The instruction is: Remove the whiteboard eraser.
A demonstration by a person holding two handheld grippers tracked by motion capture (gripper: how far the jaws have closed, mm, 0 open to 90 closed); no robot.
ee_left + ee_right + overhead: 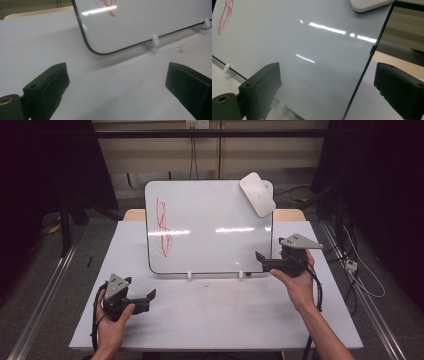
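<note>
A whiteboard stands upright on white clip feet in the middle of the table. A red scribble marks its left part, and a white eraser clings to its top right corner. My left gripper is open above the table, in front of the board's lower left corner, holding nothing. My right gripper is open at the board's right edge. In the right gripper view that edge runs between the two jaws without touching them.
The white table carries faint dark crumbs in front of the board. A wooden surface shows behind it. Metal rails run along both sides of the table, and cables lie on the floor at the right.
</note>
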